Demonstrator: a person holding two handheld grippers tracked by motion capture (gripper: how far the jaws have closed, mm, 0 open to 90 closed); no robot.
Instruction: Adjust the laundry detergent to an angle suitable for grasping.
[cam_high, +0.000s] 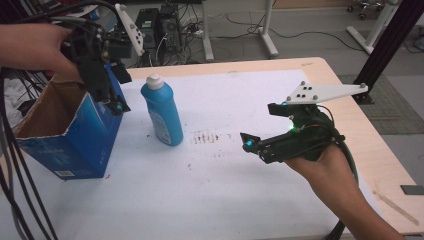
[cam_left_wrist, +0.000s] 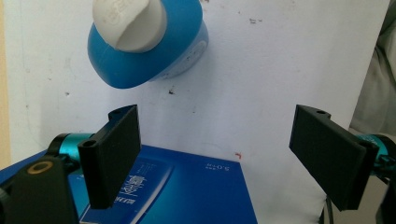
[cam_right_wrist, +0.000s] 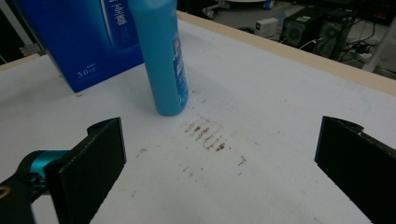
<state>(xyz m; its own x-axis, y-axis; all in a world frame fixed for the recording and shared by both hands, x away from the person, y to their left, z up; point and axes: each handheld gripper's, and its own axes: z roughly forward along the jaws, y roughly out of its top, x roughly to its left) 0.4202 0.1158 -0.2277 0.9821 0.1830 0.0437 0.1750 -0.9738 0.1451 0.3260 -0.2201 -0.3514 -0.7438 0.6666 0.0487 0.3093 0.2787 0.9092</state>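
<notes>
The left gripper (cam_high: 111, 102) hangs over the near upper corner of the blue box (cam_high: 75, 145), pointing down, and in the left gripper view its jaws stand apart with only the box's printed side and the white table cover below them, so it holds nothing; whether one jaw touches the cardboard rim I cannot tell. Placed there, it looks ready to steady the box or keep its open top clear. The right gripper (cam_high: 260, 131) lies low over the middle of the table (cam_high: 280, 210), aimed leftward at the blue bottle (cam_high: 161, 111), and its own view shows the jaws spread wide and empty, the bottle (cam_right_wrist: 161, 56) standing well ahead between them. That wide spread suits the bottle's broad body, and the level, sideways approach fits a grasp around its lower half rather than the white cap (cam_high: 154, 80). The bottle stands upright on the white cover just beside the box, apart from it by a narrow gap, so a short lift and swing would carry it over the opening. The box itself stands upright with its top open and brown inside showing, nothing visible in it. A patch of dark smudges (cam_right_wrist: 205, 133) marks the cover near the bottle's foot
</notes>
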